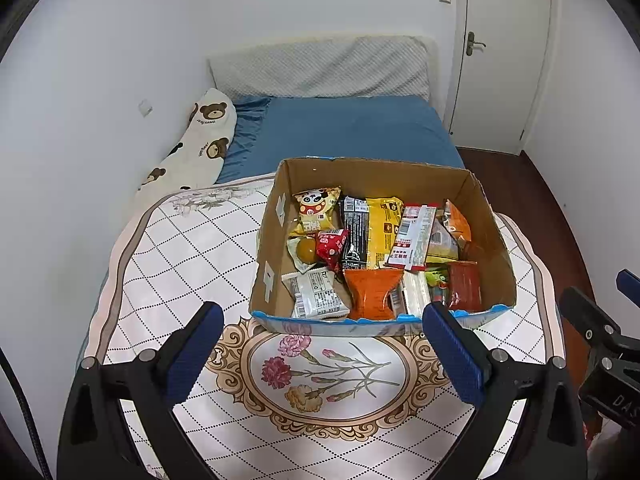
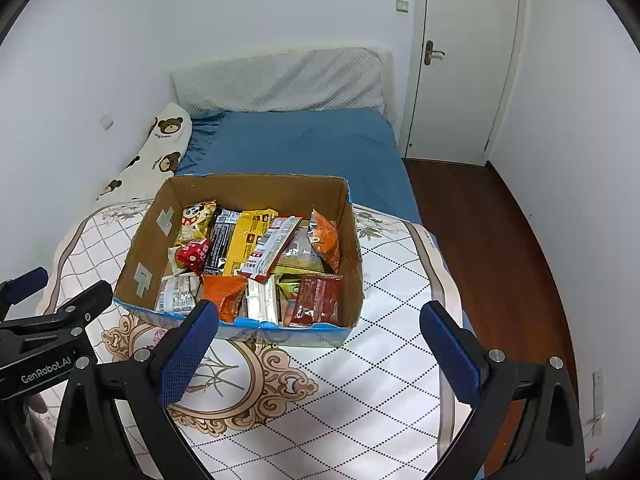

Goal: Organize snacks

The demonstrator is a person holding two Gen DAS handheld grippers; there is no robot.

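Observation:
An open cardboard box [image 1: 496,236] stands on a quilted floral cover and holds several snack packets: a yellow panda packet [image 1: 316,210], a yellow bag [image 1: 382,228], an orange packet [image 1: 370,292], a dark red packet [image 1: 464,284]. The box also shows in the right wrist view [image 2: 148,240]. My left gripper [image 1: 322,322] is open and empty, just short of the box's near wall. My right gripper [image 2: 318,322] is open and empty at the box's near right corner. Each gripper shows at the edge of the other's view.
The quilted cover [image 1: 180,248] lies over the near end of a bed with a blue sheet [image 1: 348,128]. A bear-print pillow [image 1: 200,140] lies along the left wall. A white door [image 2: 468,60] and dark wood floor [image 2: 492,240] are on the right.

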